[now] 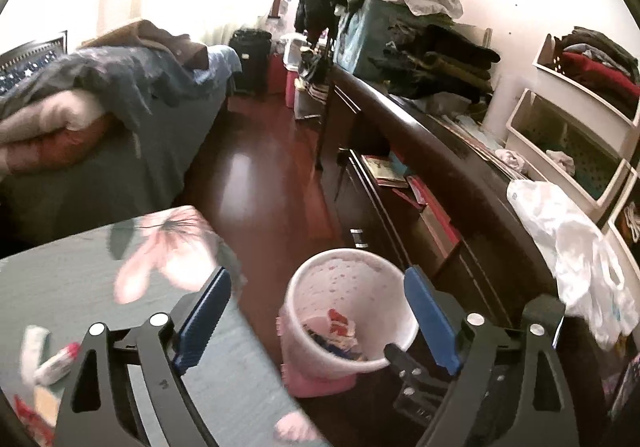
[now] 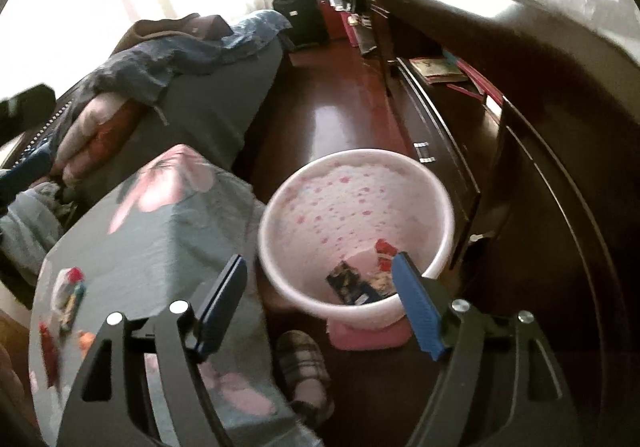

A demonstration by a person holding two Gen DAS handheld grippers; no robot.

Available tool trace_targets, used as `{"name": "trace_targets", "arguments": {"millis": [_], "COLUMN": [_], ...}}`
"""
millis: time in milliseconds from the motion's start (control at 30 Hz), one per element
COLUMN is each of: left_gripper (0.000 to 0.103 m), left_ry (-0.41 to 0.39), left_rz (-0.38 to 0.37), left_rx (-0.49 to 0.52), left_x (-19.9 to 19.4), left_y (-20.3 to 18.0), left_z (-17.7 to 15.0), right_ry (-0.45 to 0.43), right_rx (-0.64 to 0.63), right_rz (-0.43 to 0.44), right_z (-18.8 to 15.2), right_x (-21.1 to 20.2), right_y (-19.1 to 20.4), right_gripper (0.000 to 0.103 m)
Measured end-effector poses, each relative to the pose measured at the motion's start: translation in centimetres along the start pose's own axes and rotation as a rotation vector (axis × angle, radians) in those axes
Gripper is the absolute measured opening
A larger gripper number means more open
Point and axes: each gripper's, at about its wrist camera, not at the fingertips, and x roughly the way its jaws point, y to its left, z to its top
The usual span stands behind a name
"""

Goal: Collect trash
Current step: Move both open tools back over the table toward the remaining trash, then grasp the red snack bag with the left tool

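The left gripper [image 1: 316, 311] hangs with its 2 blue-padded jaws spread wide and nothing between them. Past its tips, at 6 o'clock in the left wrist view, stands the round white plastic waste bin with pink dots [image 1: 304, 283] on a dark red wooden floor [image 1: 256, 175]. The crumpled red-and-white wrapper [image 1: 340, 325] lies inside the bin among other scraps.

The right gripper [image 2: 320, 287] also has its 2 jaws parted and empty, poised over the same bin [image 2: 280, 207], whose rim sits near the centre of its view.

At 8 o'clock, a grey table cover printed with pink flowers [image 2: 160, 239] carries small colourful litter pieces [image 2: 70, 295]. A dark wooden dresser [image 1: 432, 151] runs along 3 o'clock, with a white plastic bag [image 1: 576, 255] on top.
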Motion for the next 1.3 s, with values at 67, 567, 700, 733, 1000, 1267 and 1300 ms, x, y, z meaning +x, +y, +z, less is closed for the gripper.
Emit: {"name": "trace_targets", "arguments": {"millis": [67, 567, 700, 733, 1000, 1267, 1300], "left_gripper": [0.090, 0.099, 0.099, 0.099, 0.099, 0.099, 0.099], "left_ry": [-0.013, -0.095, -0.097, -0.094, -0.044, 0.076, 0.086], "left_rz": [0.016, 0.254, 0.310, 0.337, 0.459, 0.401, 0.390], "left_rx": [0.002, -0.111, -0.162, -0.177, -0.271, -0.269, -0.258], "left_x": [-1.8, -14.2, -16.7, -17.5, -20.4, -17.6, -17.0], "left_y": [0.9, 10.9, 14.0, 15.0, 20.7, 22.7, 22.4], "left_z": [-0.8, -6.7, -8.3, -8.9, -13.3, -16.4, -16.5], "right_ry": [-0.007, 0.025, 0.051, 0.055, 0.101, 0.139, 0.141], "right_rx": [-0.008, -0.133, -0.168, -0.173, -0.252, -0.316, -0.321], "right_rz": [0.020, 0.133, 0.145, 0.149, 0.174, 0.175, 0.173], "right_z": [-0.4, -4.2, -5.3, -5.5, -8.0, -9.7, -9.9], "right_x": [-1.3, -6.1, -6.2, -6.2, -5.6, -4.2, -4.0], "right_y": [1.1, 10.3, 12.3, 12.6, 16.3, 19.2, 19.4], "right_gripper": [0.082, 0.091, 0.091, 0.091, 0.092, 0.092, 0.092]}}
